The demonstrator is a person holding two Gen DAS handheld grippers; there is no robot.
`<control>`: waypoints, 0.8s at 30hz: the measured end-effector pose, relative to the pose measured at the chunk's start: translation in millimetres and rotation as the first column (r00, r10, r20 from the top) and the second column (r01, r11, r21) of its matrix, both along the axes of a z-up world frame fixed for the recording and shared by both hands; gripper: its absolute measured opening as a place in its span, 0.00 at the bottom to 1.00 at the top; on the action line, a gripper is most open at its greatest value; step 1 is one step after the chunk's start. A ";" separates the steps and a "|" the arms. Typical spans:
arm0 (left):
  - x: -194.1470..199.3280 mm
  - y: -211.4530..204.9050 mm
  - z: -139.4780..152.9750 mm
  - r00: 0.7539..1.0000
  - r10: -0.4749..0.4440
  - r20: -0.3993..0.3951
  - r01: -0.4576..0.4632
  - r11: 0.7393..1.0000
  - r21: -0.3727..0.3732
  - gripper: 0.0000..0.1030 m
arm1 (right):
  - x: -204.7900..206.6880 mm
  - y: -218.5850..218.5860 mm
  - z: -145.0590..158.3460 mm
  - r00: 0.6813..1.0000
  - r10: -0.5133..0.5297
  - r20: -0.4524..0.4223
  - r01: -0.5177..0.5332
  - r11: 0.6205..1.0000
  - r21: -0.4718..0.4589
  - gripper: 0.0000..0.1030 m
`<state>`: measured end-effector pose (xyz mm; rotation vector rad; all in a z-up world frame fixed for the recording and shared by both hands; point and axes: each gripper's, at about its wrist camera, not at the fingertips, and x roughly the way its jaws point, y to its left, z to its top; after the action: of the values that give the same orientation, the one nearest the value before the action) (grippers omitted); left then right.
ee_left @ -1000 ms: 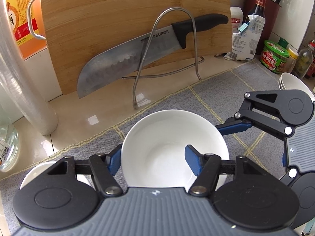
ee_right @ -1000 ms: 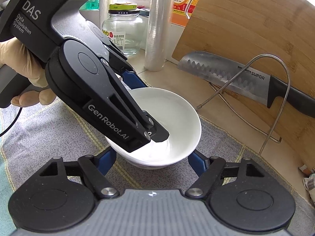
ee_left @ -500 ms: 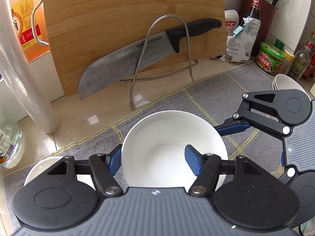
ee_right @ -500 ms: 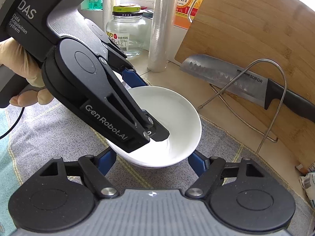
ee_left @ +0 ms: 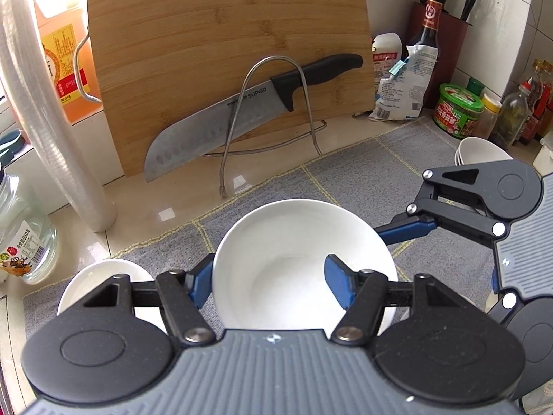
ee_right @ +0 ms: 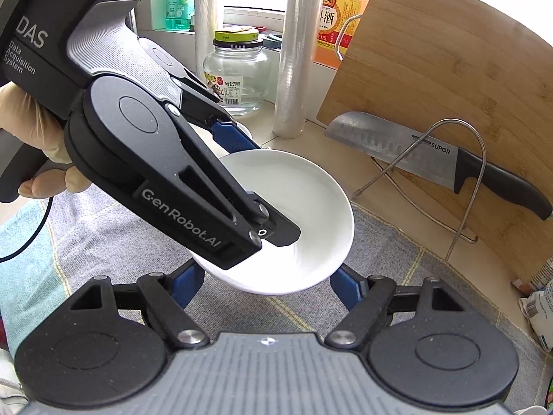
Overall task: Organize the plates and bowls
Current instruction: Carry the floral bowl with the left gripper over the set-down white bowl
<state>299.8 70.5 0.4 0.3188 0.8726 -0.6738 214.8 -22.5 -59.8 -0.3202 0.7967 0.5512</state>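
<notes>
White porcelain fills the middle of the left wrist view: a bowl point(ee_left: 293, 263) sits between the blue fingers of the left gripper point(ee_left: 268, 282), whose jaws are clenched on its near wall, one finger outside the rim on the left and the other inside the hollow. From the right edge the right gripper point(ee_left: 404, 230) reaches in, a blue finger touching the bowl's far right rim. Beneath lies a grey checked mat point(ee_left: 345, 180) on the pale counter point(ee_left: 138, 204). A second white bowl point(ee_left: 103, 276) rests on the mat at lower left, partly hidden by the gripper body, and stacked bowls point(ee_left: 477, 150) stand well apart at the right. Behind, a bamboo cutting board point(ee_left: 224, 45) leans upright with a knife point(ee_left: 249, 110) across a wire stand point(ee_left: 273, 103); a roll of plastic wrap point(ee_left: 52, 121) stands at the left. In the right wrist view the right gripper's point(ee_right: 266, 282) jaws grasp the same bowl point(ee_right: 304, 207), one blue finger on either side of its near edge. The left gripper point(ee_right: 255, 190) comes in from the upper left, its black finger lying inside the bowl and a blue one outside the far rim, carried by a gloved hand point(ee_right: 31, 128). A glass jar point(ee_right: 238, 76) stands by the window behind.
</notes>
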 end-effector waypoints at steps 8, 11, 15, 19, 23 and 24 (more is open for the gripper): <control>-24.5 -0.9 9.8 1.000 -0.005 0.011 0.006 1.000 -0.009 0.64 | -24.1 -3.7 7.3 1.000 -0.006 0.010 0.006 1.000 0.002 0.81; -33.6 -2.2 12.9 1.000 -0.013 0.014 0.014 1.000 -0.014 0.64 | -32.2 -5.6 9.3 1.000 -0.014 0.019 0.014 1.000 -0.002 0.81; -45.3 -5.6 15.1 1.000 -0.025 0.017 0.026 1.000 -0.017 0.64 | -45.7 -9.0 13.2 0.999 -0.029 0.025 0.029 1.000 -0.005 0.81; -56.8 -9.0 17.0 0.999 -0.045 0.019 0.045 0.999 -0.025 0.64 | -60.6 -14.0 17.1 0.998 -0.051 0.027 0.051 0.999 -0.007 0.81; -67.1 -13.6 18.7 0.997 -0.072 0.021 0.073 0.997 -0.030 0.64 | -72.5 -18.4 20.2 0.997 -0.073 0.029 0.073 0.997 -0.009 0.81; -69.3 -14.8 18.8 0.997 -0.078 0.020 0.079 0.996 -0.032 0.64 | -75.3 -19.6 20.6 0.996 -0.080 0.027 0.080 0.997 -0.011 0.81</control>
<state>230.5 55.7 19.2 0.3309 0.8340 -0.7561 139.6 -42.1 -39.2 -0.3047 0.7837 0.4668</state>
